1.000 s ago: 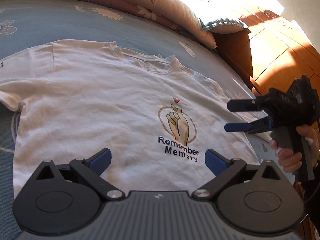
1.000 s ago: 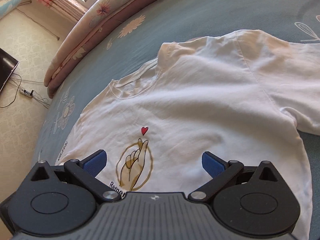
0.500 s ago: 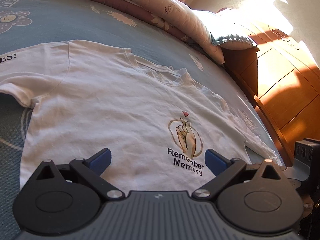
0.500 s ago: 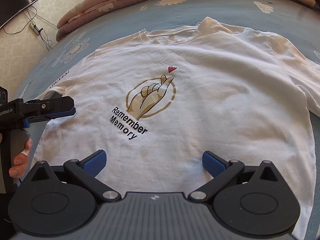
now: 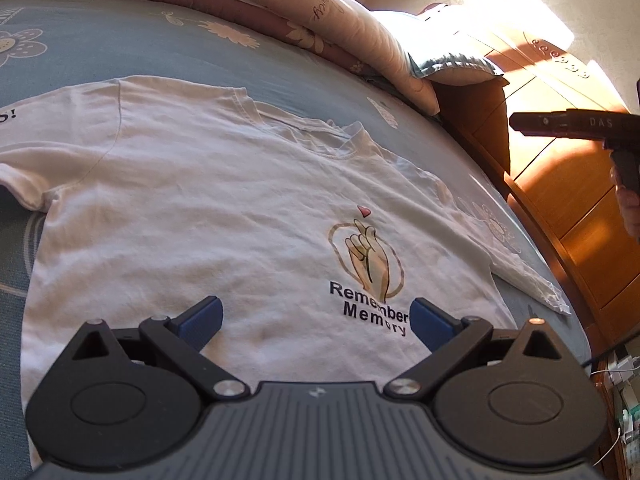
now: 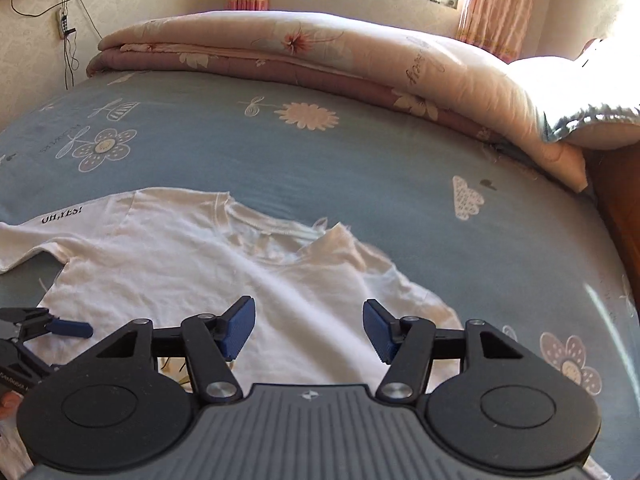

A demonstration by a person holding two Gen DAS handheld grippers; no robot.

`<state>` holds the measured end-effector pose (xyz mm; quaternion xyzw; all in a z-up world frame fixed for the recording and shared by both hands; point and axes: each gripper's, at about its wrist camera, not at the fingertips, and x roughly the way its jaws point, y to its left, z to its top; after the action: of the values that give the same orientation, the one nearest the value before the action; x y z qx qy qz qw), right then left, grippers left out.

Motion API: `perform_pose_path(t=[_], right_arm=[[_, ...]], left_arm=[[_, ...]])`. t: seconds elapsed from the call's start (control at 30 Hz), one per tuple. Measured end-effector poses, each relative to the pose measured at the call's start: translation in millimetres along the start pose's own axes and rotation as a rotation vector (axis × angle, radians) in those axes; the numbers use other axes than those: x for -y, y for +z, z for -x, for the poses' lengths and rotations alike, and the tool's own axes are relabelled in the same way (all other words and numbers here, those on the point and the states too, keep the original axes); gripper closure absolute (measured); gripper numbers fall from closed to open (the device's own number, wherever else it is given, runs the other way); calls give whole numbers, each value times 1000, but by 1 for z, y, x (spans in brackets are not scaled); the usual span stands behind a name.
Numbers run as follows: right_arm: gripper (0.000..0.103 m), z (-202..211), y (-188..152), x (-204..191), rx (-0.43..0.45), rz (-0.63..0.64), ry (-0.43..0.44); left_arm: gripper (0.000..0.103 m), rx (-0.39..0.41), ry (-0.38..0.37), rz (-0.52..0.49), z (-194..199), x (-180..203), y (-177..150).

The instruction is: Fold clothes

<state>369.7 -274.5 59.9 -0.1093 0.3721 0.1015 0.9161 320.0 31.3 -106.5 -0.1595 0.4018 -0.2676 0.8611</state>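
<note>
**Two claws over a white T-shirt on the bed**

The left claw [image 5: 316,318] has its two blue pads wide apart. Nothing is between them. It hangs above the bottom part of the white T-shirt [image 5: 200,208] and does not touch it. Right in front of this claw is the picture on the shirt, a hand with a small red heart [image 5: 363,211] and black words under it.

The right claw [image 6: 309,330] is up in the air over the shirt's right shoulder side. Its blue pads are closing, and nothing is between them. They press on nothing.

The T-shirt lies flat, front side up, on the blue bed sheet [image 6: 360,160] with flowers on it. Its neck hole points away from both claws. One sleeve sticks out far to the left of the left claw, the other to its right, near the bed's edge.

Past the shirt, at the far side of the bed, lies a folded pink quilt [image 6: 320,56]. To the right of the claws stands a brown wooden headboard [image 5: 560,208].
</note>
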Motion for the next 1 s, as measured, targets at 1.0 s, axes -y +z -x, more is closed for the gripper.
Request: perform_pose_path(t=[1.0], right_arm=[[42, -242, 32, 11, -78, 139, 98]], left_arm=[[3, -47, -76, -116, -5, 10, -6]])
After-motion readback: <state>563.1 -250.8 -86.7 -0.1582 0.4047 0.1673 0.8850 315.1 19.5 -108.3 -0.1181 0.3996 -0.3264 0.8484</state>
